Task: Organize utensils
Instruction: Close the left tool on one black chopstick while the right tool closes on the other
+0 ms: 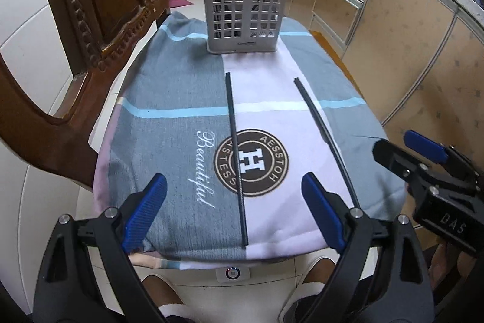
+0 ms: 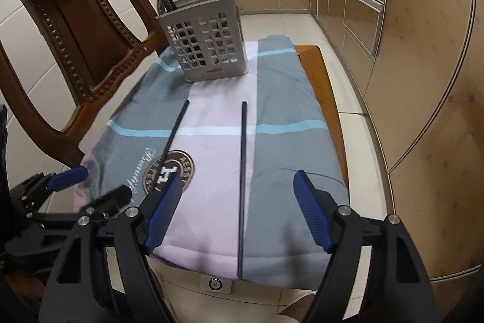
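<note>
Grippers are hovering at the near edge of a cloth-covered table. The left gripper point(image 1: 233, 211) is holding its blue pads point(image 1: 145, 214) spread wide, gripping nothing; one black chopstick point(image 1: 236, 159) is lying on the cloth between and beyond the fingers, running lengthwise toward the far end and crossing a round brown logo point(image 1: 251, 162). The right gripper point(image 2: 239, 211) is likewise standing wide open and empty, with the second chopstick point(image 2: 243, 186) lying between its pads point(image 2: 311, 211), its near end reaching the cloth's front edge. The two chopsticks are lying well apart from each other, roughly parallel, neither one touched by a finger. In the left wrist view the right gripper is appearing at the right margin; in the right wrist view the left gripper is showing at lower left. The cloth point(image 1: 169, 87) is showing grey and pale lilac panels with light blue stripes. At its far end a grey perforated utensil caddy point(image 1: 242, 11) is standing upright, with dark chopsticks and metal utensils projecting from its compartments. A carved wooden chair point(image 1: 99, 5) is standing beside the table on the left, and kitchen cabinets point(image 2: 408, 65) are running along the right.
</note>
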Demonstrator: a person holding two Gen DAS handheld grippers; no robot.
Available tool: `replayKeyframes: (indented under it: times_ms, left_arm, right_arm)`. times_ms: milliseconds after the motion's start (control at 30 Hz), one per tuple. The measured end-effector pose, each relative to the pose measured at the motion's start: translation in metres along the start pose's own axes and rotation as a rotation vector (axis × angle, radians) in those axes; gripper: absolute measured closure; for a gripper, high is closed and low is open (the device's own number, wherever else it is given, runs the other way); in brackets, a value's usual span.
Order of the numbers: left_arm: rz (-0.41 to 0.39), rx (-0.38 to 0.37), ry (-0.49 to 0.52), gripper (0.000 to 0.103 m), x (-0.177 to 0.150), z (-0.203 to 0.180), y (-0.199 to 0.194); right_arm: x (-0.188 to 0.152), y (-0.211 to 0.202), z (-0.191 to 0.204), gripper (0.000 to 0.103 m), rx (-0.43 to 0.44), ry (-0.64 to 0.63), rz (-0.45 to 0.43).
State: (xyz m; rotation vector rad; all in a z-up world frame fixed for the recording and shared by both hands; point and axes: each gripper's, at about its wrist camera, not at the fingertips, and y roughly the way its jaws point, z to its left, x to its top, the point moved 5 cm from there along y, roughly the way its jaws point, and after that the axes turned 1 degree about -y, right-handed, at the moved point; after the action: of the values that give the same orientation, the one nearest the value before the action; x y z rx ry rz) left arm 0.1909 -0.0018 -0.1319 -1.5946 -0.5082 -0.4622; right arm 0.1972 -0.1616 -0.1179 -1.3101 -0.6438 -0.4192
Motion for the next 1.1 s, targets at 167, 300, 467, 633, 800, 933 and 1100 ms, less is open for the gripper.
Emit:
replayKeyframes:
  times_ms: [167,300,467,633,800,933,1100]
  left_arm:
    - [0.000,0.000,-0.003,0.014,0.003,0.001,0.001]
    - [0.014,0.004,0.001,0.014,0.003,0.001,0.007]
    - [0.054,0.005,-0.009,0.014,0.010,0.007,0.026]
    - [0.083,0.033,-0.024,0.020,0.040,0.014,0.054]
    - [0.128,0.051,-0.037,0.027,0.070,0.017,0.090]
    - [0.150,0.069,-0.053,0.036,0.090,0.022,0.114]
    - [0.198,0.070,-0.026,0.051,0.106,0.020,0.143]
  right_arm:
    - [0.002,0.000,-0.004,0.029,-0.005,0.010,-0.006]
    - [0.003,0.003,-0.005,0.029,-0.004,0.010,-0.004]
    - [0.010,0.020,-0.005,0.029,0.011,0.001,0.006]
    - [0.038,0.050,-0.001,0.038,0.013,-0.025,0.027]
    - [0.066,0.089,0.001,0.046,0.014,-0.024,0.062]
    - [0.079,0.118,0.000,0.054,0.001,-0.042,0.105]
    - [0.085,0.153,-0.004,0.065,0.001,-0.056,0.190]
